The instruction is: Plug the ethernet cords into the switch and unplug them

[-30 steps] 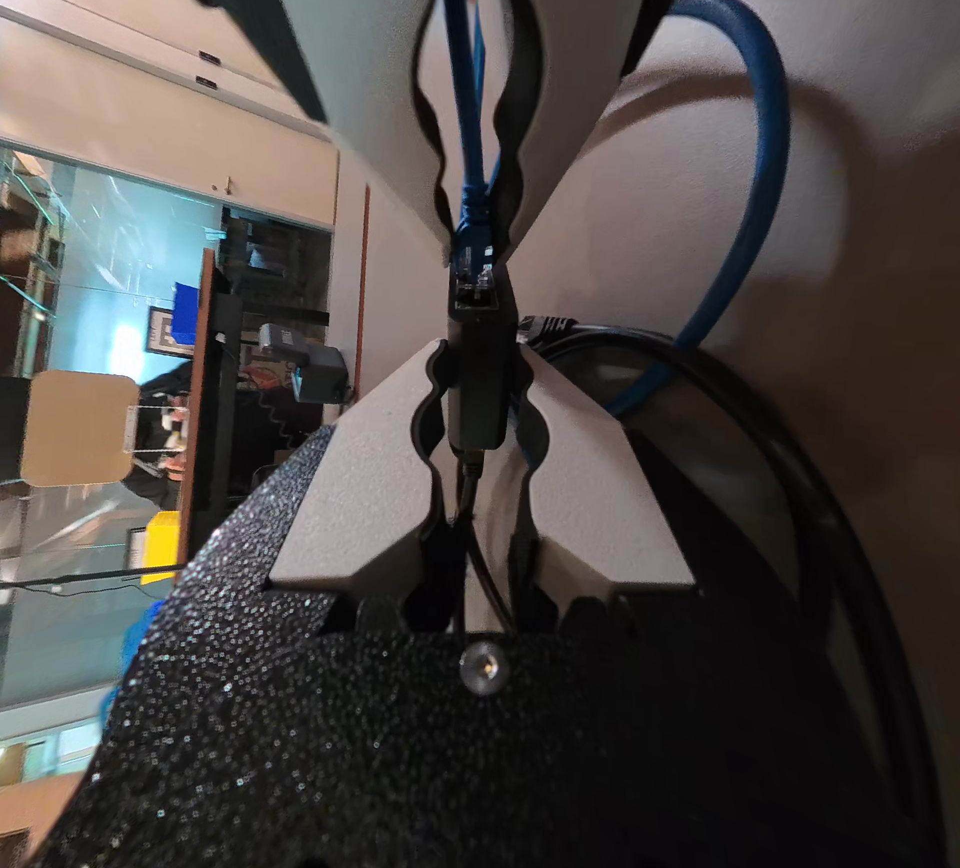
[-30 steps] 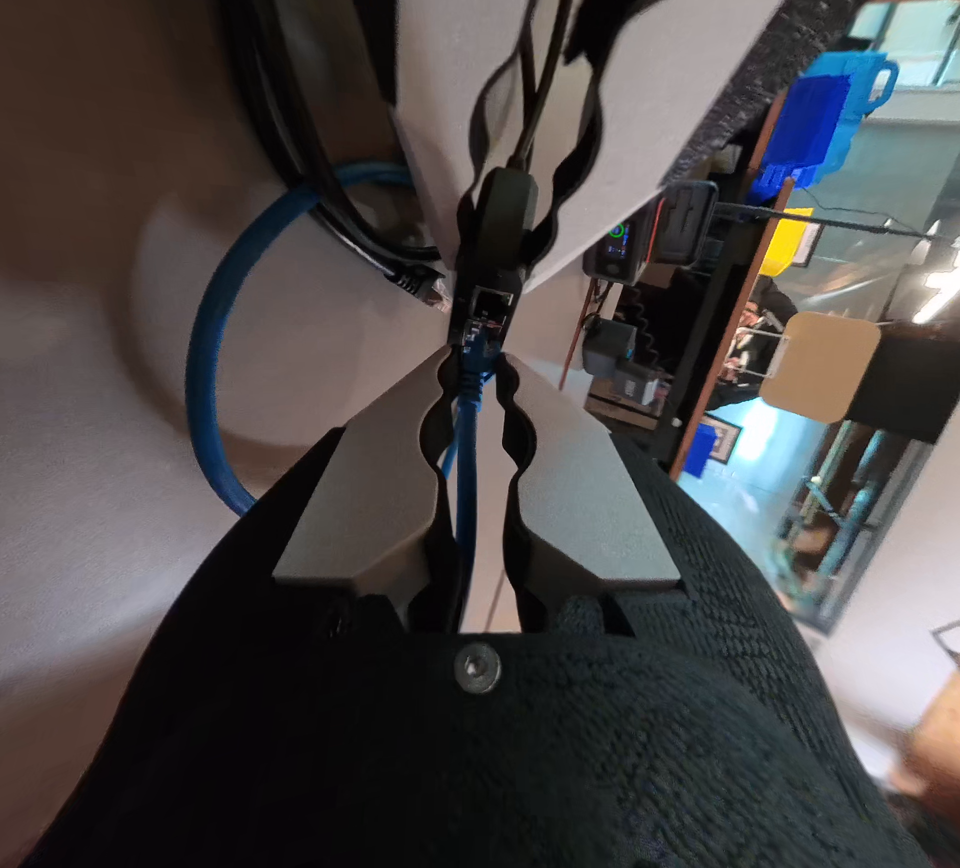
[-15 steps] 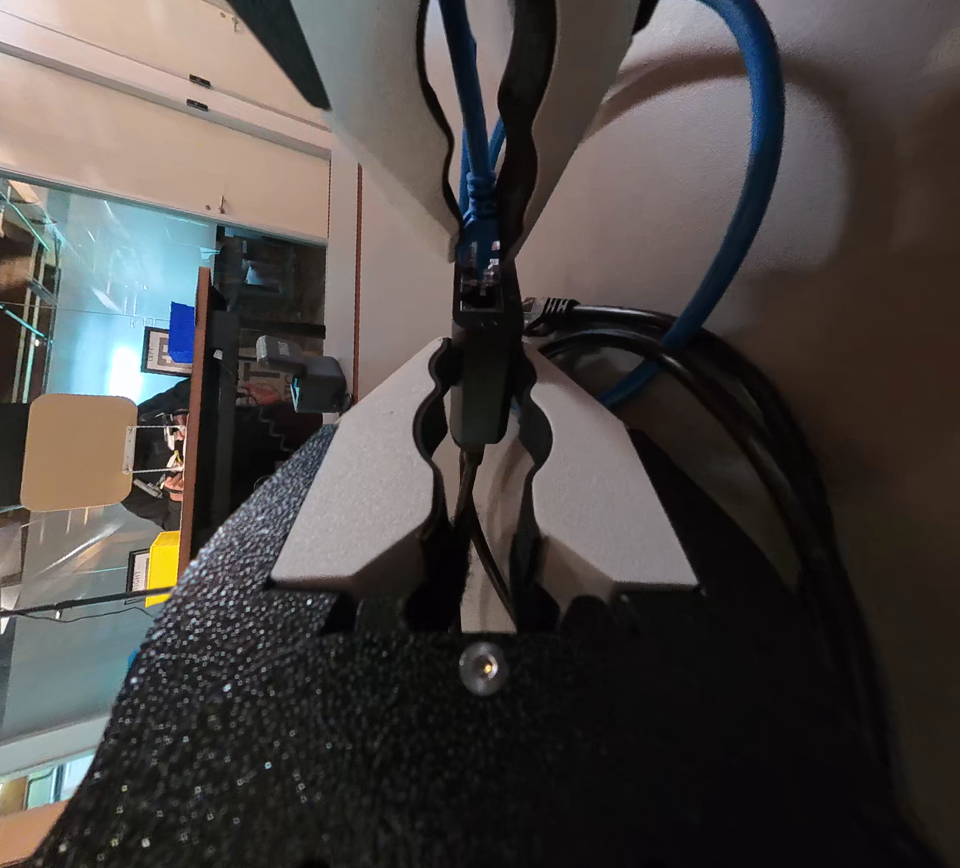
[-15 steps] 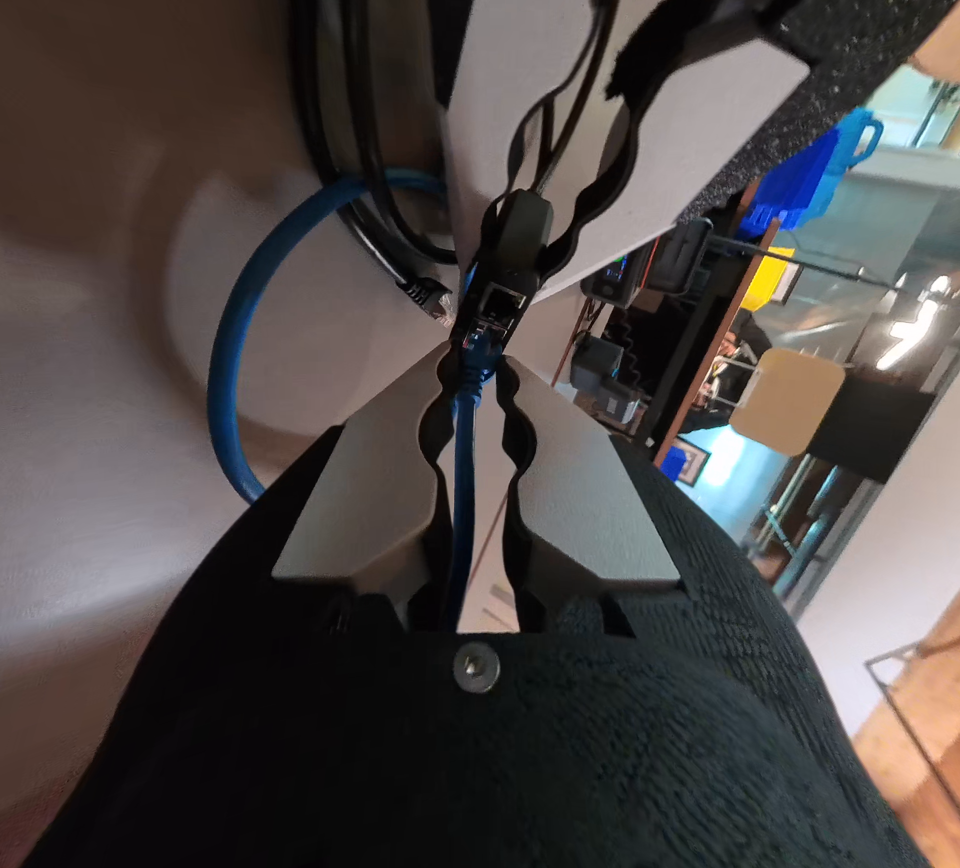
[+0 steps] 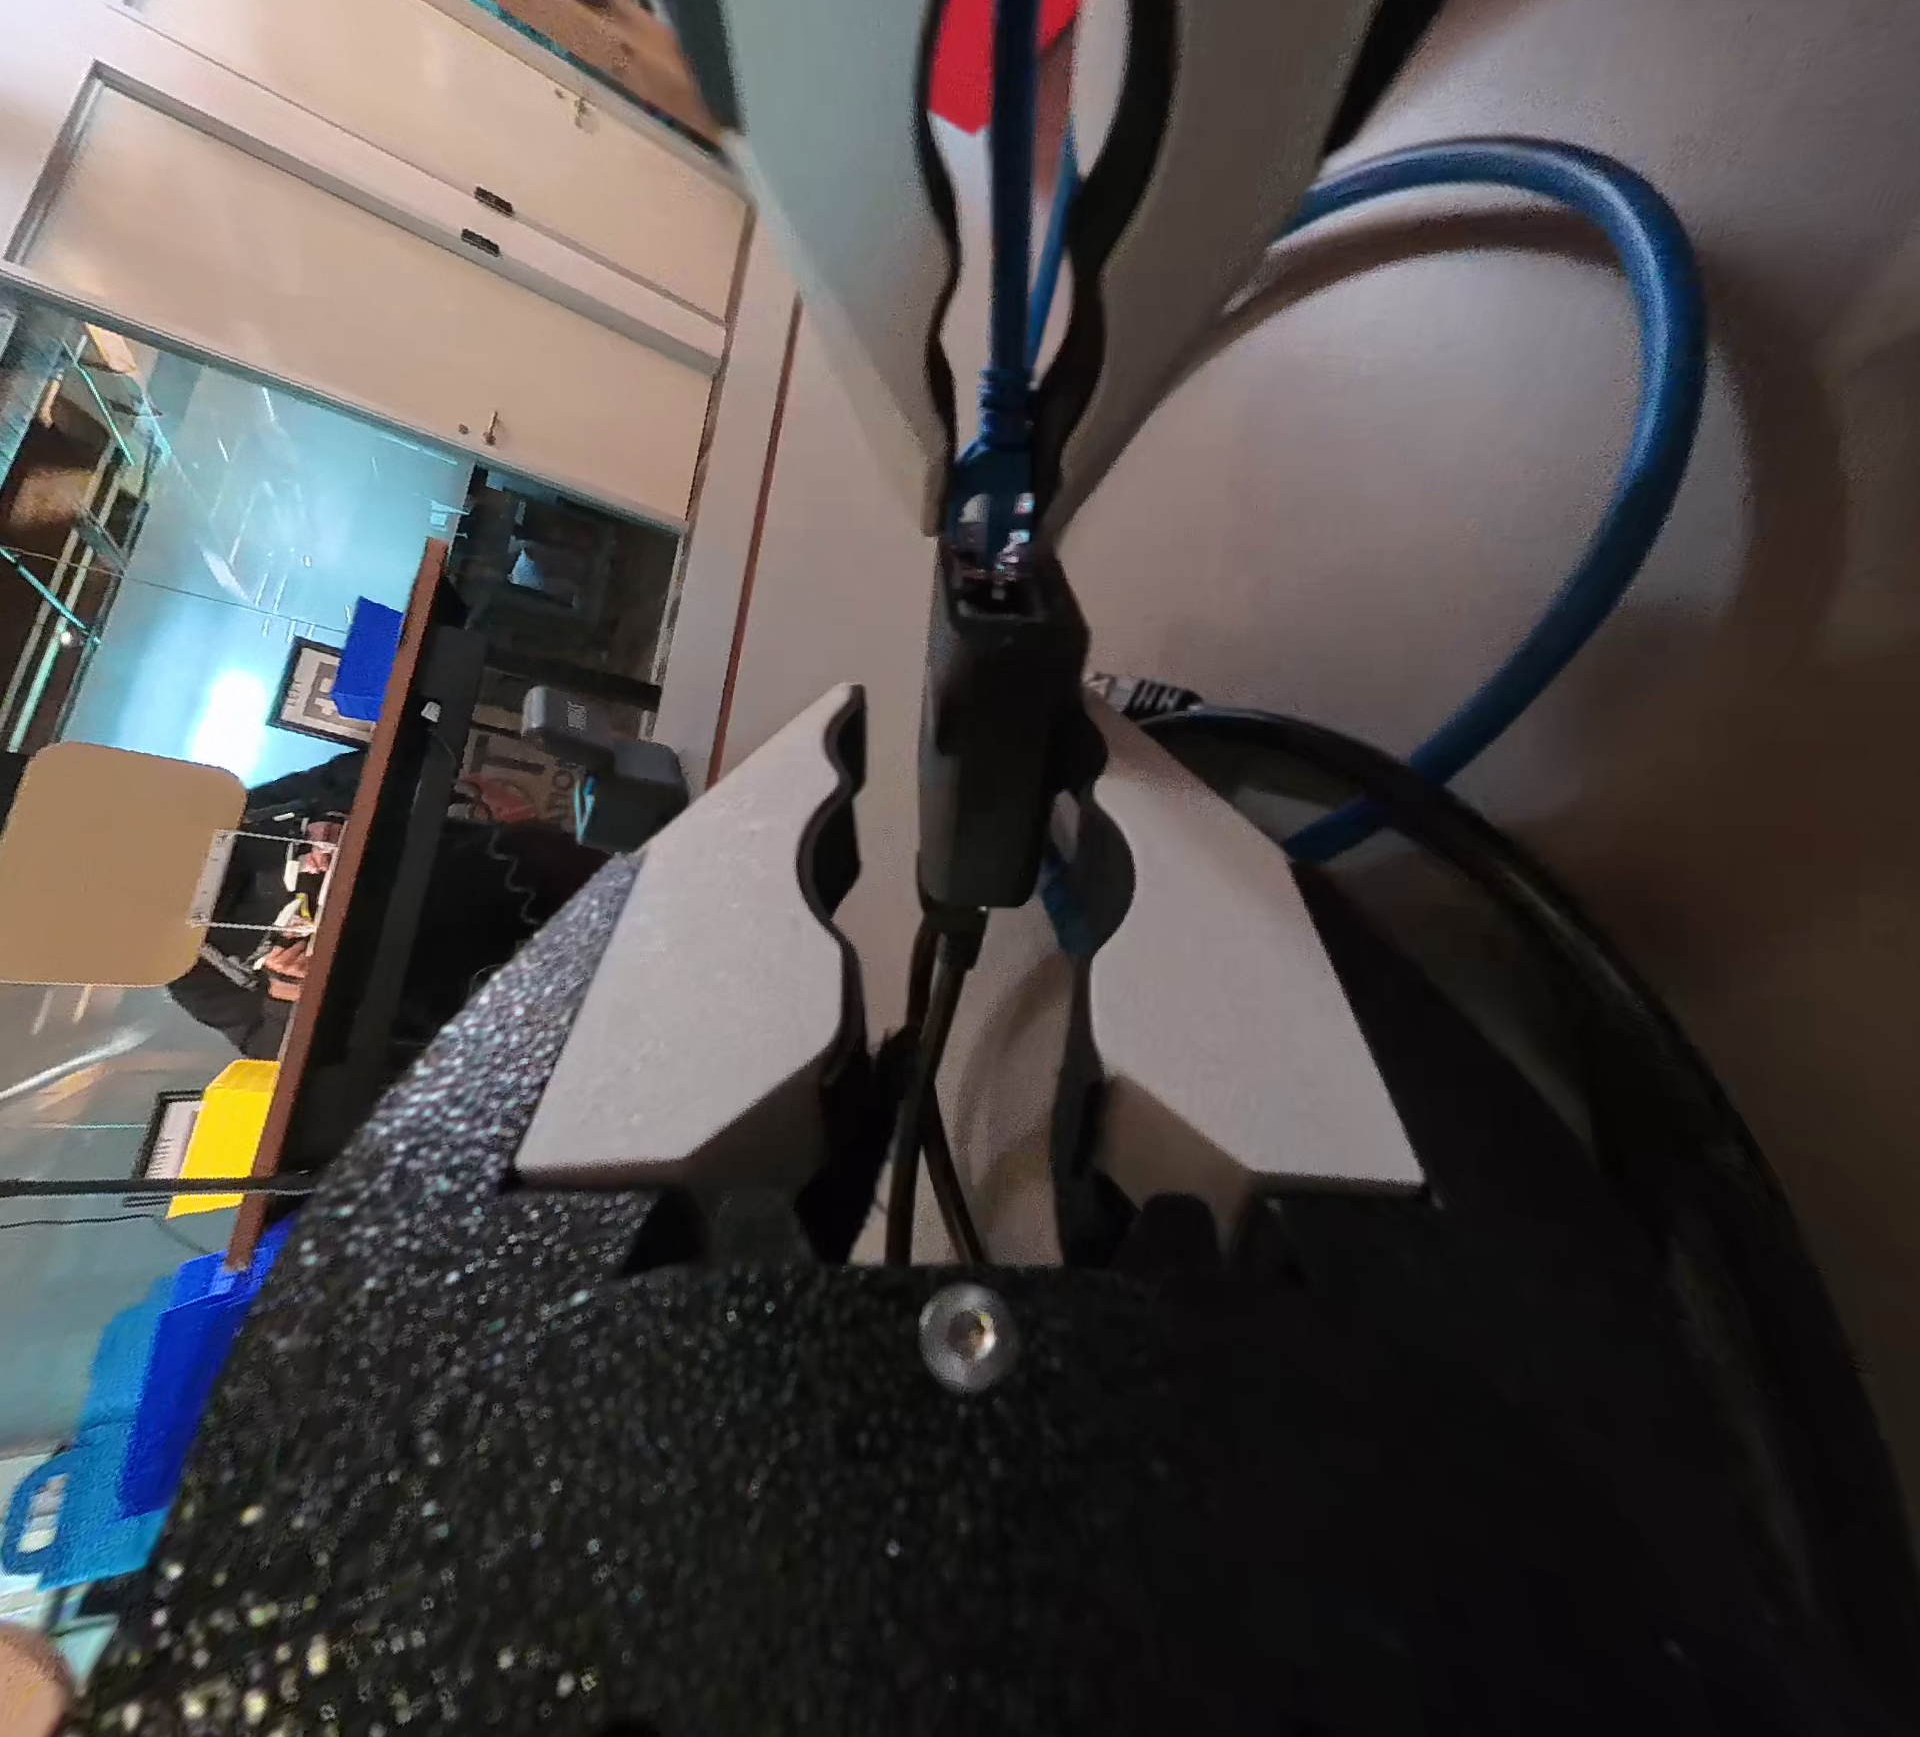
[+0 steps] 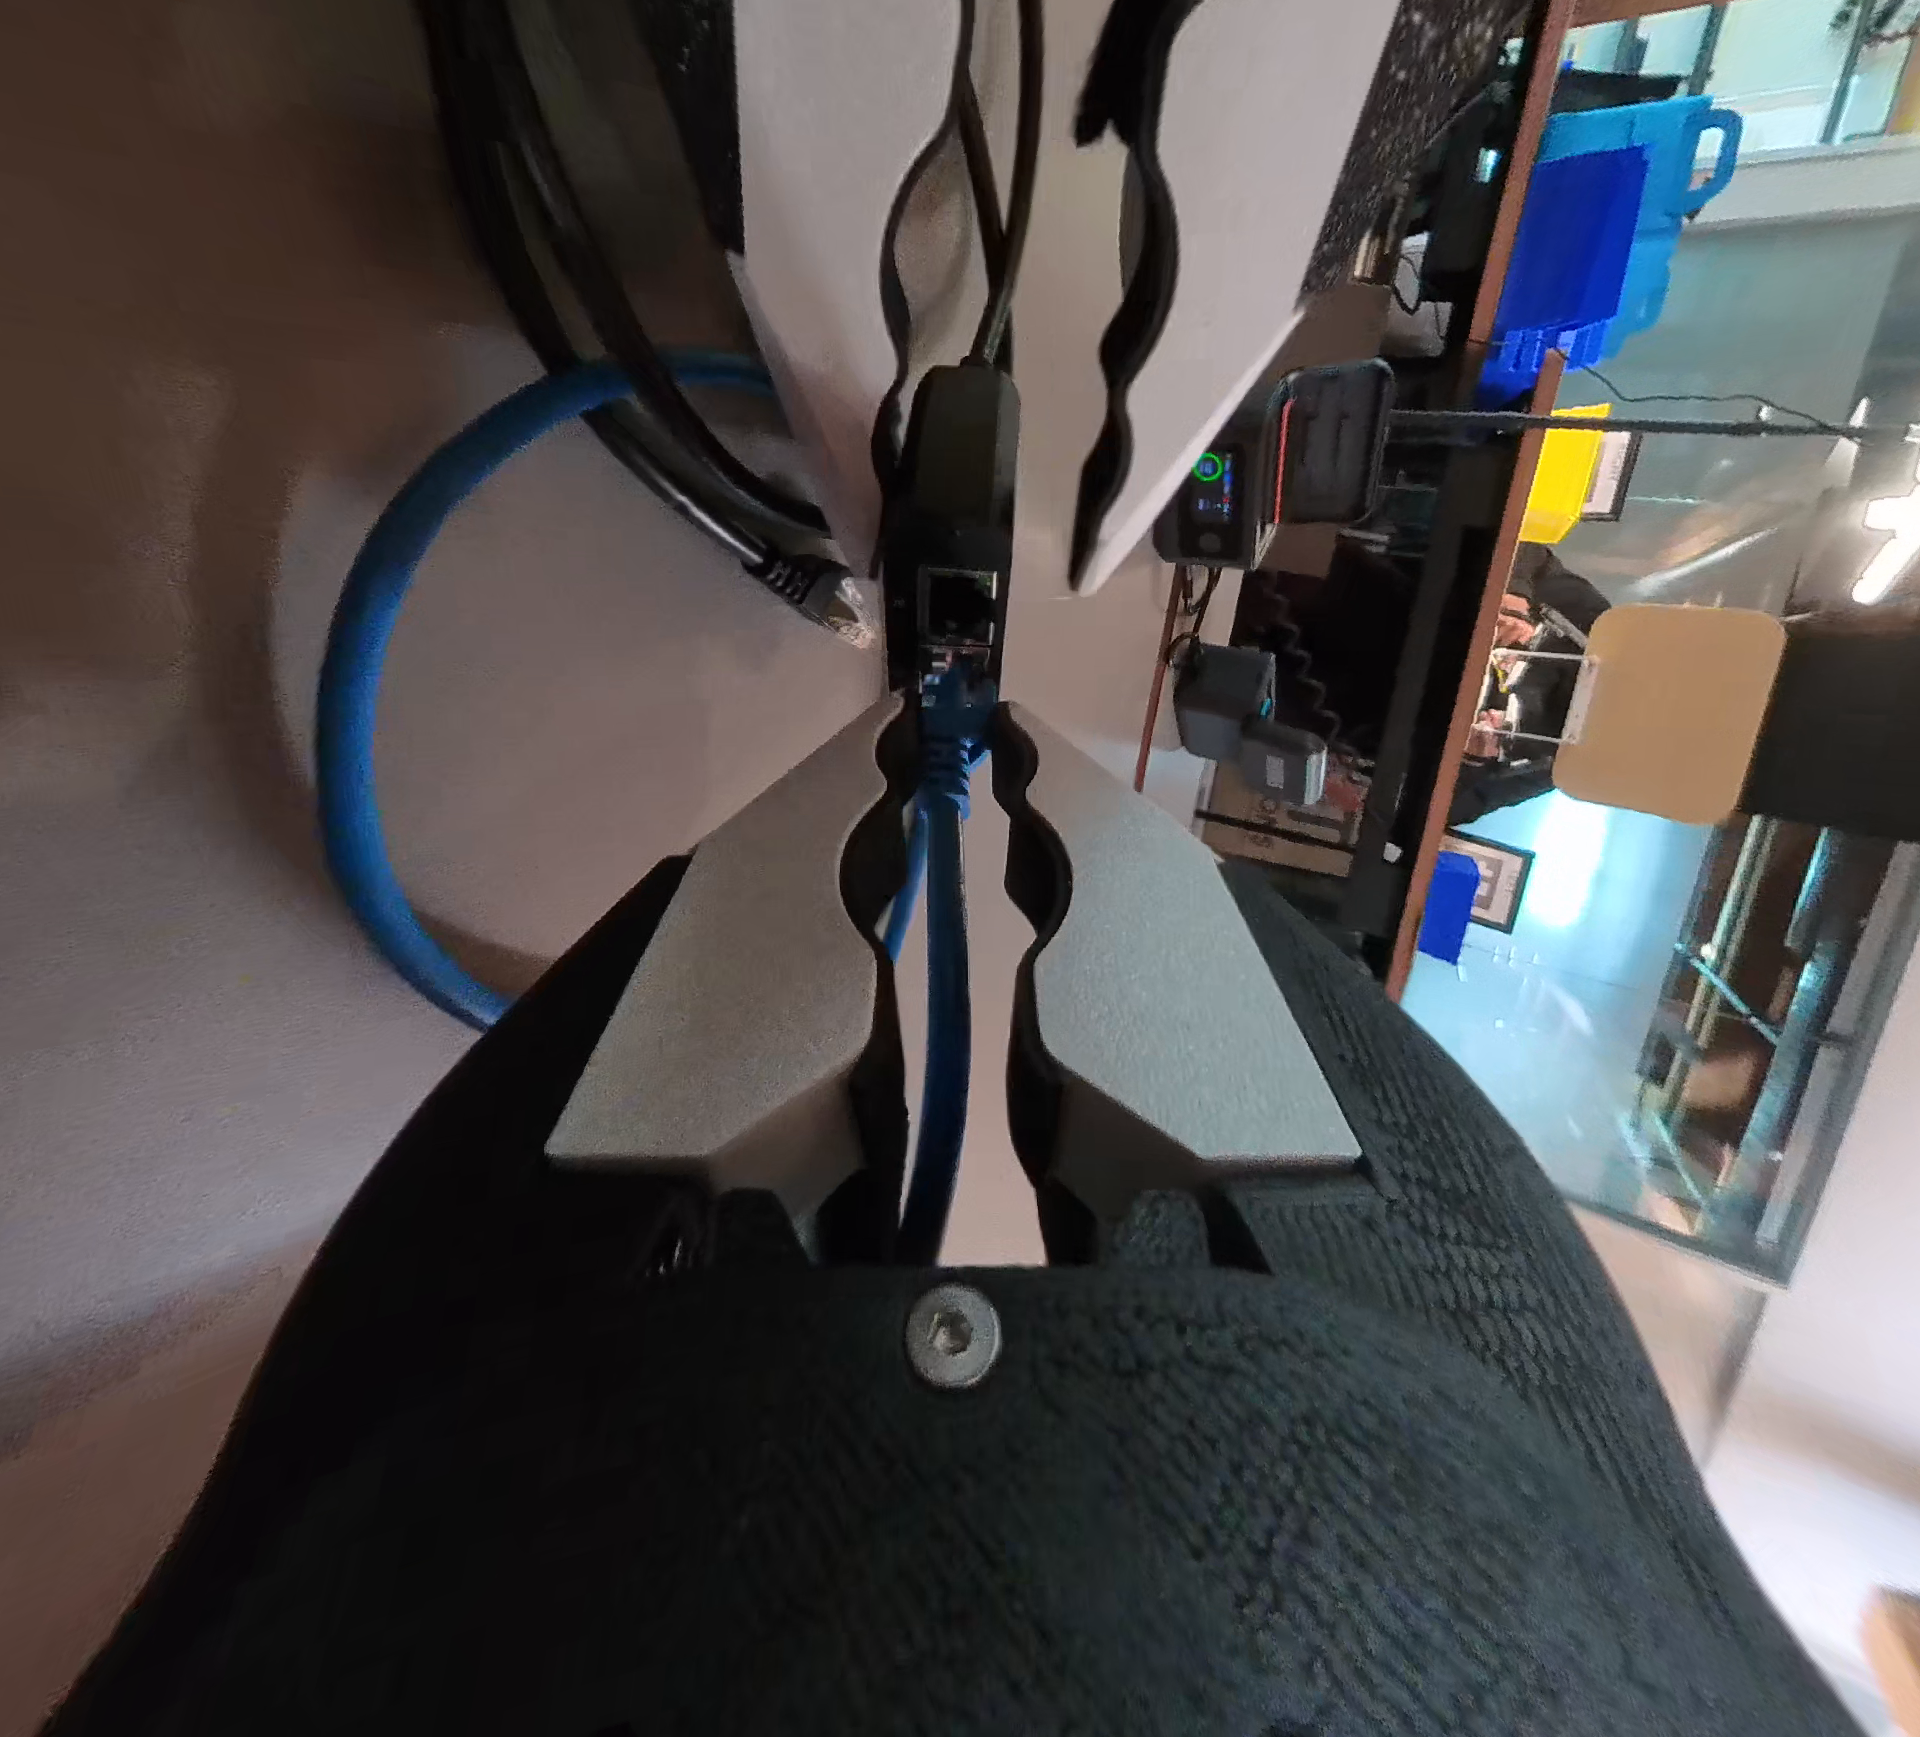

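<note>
Left tool (image 5: 971, 814) has spread wide since half second ago, letting go of black switch (image 5: 987, 752). Right tool (image 6: 945, 721) pinches blue cord (image 6: 940, 939), plug seated in switch's lower port. Judgement: insertion done, unplugging follows.

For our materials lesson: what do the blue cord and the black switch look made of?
Blue cord: likely rubbery plastic jacket, matte; it bends in a smooth loop. Black switch: seemingly hard moulded plastic, satin, with crisp edges round its port.

Pale cabinet doors (image 5: 395, 212) line the far wall above a bright glass partition (image 5: 260, 544). Blue bins (image 6: 1600, 212) and a yellow bin (image 6: 1569, 472) hang nearby.
</note>
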`<control>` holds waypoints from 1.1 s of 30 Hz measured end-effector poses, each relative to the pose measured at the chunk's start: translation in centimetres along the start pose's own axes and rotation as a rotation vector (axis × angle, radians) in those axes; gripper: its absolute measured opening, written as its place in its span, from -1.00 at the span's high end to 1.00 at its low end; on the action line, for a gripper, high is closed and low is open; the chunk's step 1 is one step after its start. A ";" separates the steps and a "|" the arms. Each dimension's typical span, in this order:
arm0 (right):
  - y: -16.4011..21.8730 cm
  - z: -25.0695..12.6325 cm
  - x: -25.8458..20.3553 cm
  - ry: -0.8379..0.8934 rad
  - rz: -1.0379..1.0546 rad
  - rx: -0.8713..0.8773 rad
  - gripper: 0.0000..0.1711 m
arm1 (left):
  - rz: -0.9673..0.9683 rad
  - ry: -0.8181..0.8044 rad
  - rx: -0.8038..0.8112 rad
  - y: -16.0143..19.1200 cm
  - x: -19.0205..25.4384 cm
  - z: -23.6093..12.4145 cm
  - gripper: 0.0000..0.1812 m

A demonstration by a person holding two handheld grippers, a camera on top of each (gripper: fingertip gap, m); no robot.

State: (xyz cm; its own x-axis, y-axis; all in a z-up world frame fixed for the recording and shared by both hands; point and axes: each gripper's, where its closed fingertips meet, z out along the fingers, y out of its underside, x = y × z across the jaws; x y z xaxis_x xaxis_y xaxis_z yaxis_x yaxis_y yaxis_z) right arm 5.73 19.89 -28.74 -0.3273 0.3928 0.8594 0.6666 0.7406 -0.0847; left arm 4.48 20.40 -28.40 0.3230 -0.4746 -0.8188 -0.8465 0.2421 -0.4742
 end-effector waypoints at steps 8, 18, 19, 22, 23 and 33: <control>-0.4 -0.8 -0.4 0.052 0.109 0.076 0.86 | 0.002 0.042 0.001 0.2 0.8 0.1 0.59; -0.2 -1.5 -0.8 0.062 0.226 0.136 0.85 | 0.098 0.055 -0.022 -0.1 1.8 0.5 0.75; -0.3 -1.5 -0.5 0.068 0.247 0.126 0.85 | 0.096 0.051 -0.032 -0.1 1.8 0.6 0.75; -0.2 -1.6 -0.1 0.083 0.295 0.099 0.69 | 0.096 0.050 -0.053 0.0 1.8 0.6 0.76; -0.3 -1.7 0.0 0.082 0.305 0.101 0.68 | 0.095 0.050 -0.057 0.1 1.8 0.6 0.76; -0.7 -1.5 -0.6 0.012 0.269 0.039 0.85 | 0.086 0.054 -0.063 0.4 1.9 0.6 0.75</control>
State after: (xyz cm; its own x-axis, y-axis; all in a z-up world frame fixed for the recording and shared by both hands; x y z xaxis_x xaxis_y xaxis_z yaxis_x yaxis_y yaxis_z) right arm 6.47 18.35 -28.39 -0.1340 0.5721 0.8092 0.7020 0.6311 -0.3299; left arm 4.97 20.09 -30.36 0.2257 -0.4999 -0.8361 -0.8958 0.2309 -0.3798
